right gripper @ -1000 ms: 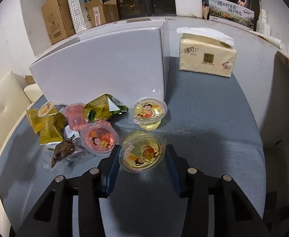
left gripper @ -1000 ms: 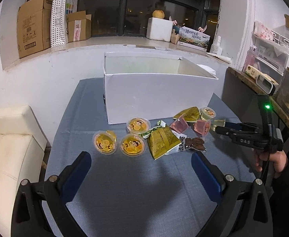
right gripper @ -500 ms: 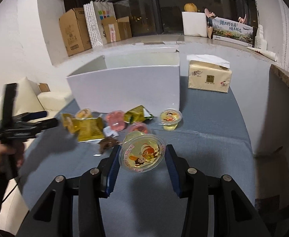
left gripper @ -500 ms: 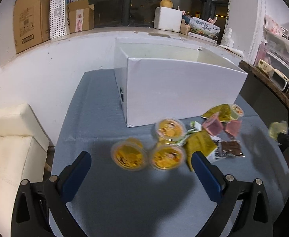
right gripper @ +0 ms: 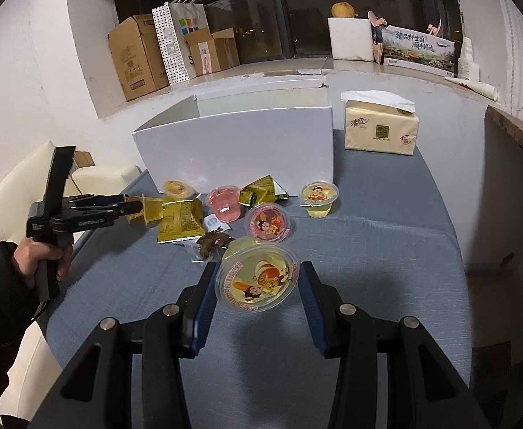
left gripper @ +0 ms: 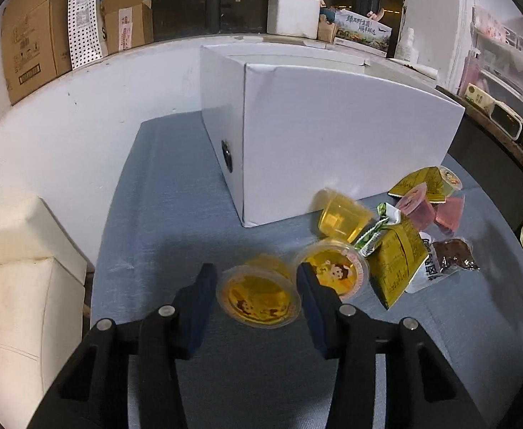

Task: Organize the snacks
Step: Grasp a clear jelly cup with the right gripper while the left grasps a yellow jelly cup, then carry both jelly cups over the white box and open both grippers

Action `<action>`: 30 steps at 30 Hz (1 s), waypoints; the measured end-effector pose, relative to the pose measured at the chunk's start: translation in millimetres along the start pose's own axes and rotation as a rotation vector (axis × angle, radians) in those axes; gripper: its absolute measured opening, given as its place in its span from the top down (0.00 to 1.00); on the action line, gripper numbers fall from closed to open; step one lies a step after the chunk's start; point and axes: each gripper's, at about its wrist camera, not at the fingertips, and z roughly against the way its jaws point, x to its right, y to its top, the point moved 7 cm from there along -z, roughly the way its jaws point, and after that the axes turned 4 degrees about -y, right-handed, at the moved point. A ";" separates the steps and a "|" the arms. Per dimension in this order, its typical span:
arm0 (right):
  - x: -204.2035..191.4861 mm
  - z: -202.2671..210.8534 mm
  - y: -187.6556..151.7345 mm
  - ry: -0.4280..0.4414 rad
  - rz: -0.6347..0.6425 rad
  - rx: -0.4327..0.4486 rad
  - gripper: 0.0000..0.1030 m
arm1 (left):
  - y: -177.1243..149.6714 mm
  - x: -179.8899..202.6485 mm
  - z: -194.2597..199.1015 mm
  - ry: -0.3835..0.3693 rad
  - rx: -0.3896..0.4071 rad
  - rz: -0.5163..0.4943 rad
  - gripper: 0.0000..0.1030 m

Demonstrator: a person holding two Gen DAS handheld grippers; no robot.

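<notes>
My left gripper [left gripper: 256, 287] is shut on an orange jelly cup [left gripper: 258, 300] on the grey table; it also shows in the right wrist view [right gripper: 138, 209]. Beside it lie another orange cup [left gripper: 336, 273], a tipped orange cup [left gripper: 341, 216], yellow packets [left gripper: 397, 254], pink cups [left gripper: 429, 209] and a brown snack [left gripper: 452, 254]. My right gripper [right gripper: 256, 286] is shut on a pale yellow jelly cup [right gripper: 257, 282], held above the table. The open white box [right gripper: 236, 146] stands behind the snacks.
A tissue pack [right gripper: 381, 127] sits right of the box. A red cup [right gripper: 268, 223] and a small yellow cup [right gripper: 318, 196] lie ahead of my right gripper. A cream sofa [left gripper: 21, 268] is left of the table. Cardboard boxes [right gripper: 136, 55] line the sill.
My left gripper dropped forward to the table and closed on the orange jelly cup. My right gripper lifted and pulled back with the pale yellow cup. One orange cup has tipped over.
</notes>
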 end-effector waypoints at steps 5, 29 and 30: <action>-5.6 2.0 2.2 0.006 0.007 0.007 0.53 | -3.5 4.2 9.9 -0.038 0.015 0.007 0.51; -16.2 6.6 102.1 -0.012 0.044 0.153 0.53 | 108.6 76.8 112.4 -0.020 0.289 -0.006 0.51; -15.3 5.2 107.7 -0.014 0.044 0.157 0.53 | 115.0 78.7 111.3 -0.020 0.297 -0.007 0.51</action>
